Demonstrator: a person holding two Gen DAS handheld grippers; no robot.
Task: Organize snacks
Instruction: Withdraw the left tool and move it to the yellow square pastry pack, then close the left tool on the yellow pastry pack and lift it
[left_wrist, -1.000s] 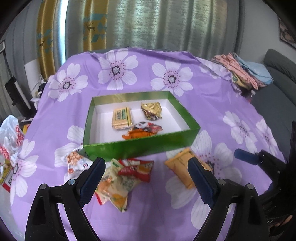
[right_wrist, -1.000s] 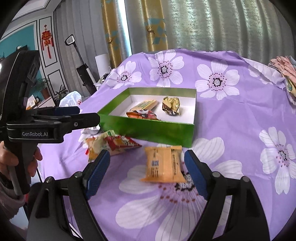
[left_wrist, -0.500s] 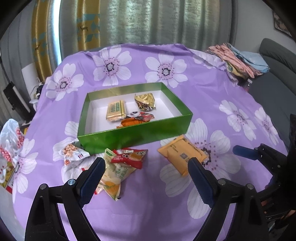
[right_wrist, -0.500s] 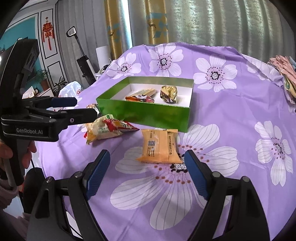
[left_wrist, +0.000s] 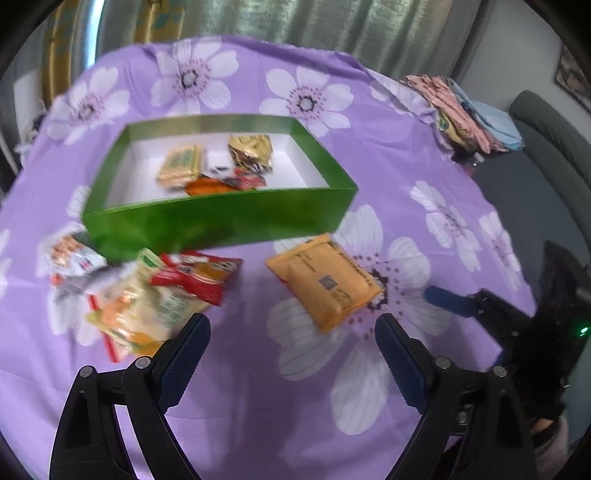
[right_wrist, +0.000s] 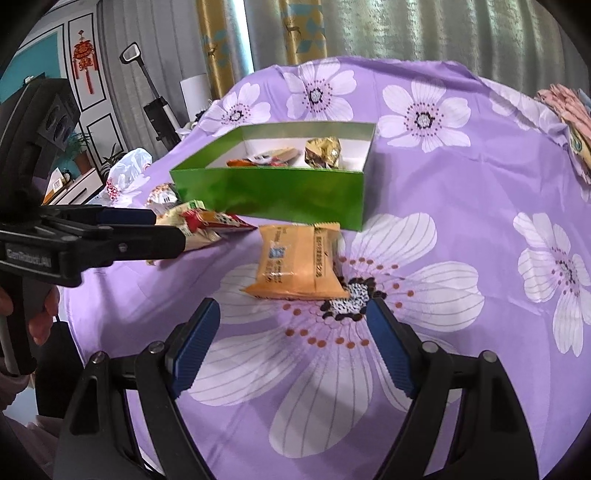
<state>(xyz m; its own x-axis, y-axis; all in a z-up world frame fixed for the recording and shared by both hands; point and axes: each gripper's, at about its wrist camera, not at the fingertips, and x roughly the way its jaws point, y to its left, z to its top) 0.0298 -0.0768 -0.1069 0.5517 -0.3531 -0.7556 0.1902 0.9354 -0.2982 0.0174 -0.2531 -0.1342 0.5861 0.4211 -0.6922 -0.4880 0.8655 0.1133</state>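
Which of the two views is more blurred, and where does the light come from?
Left wrist view: motion blur smears the green box and the snack pile. Right wrist view: sharper, the orange packet print nearly readable. Daylight enters through the curtains behind the table; fisheye bends the edges in both.
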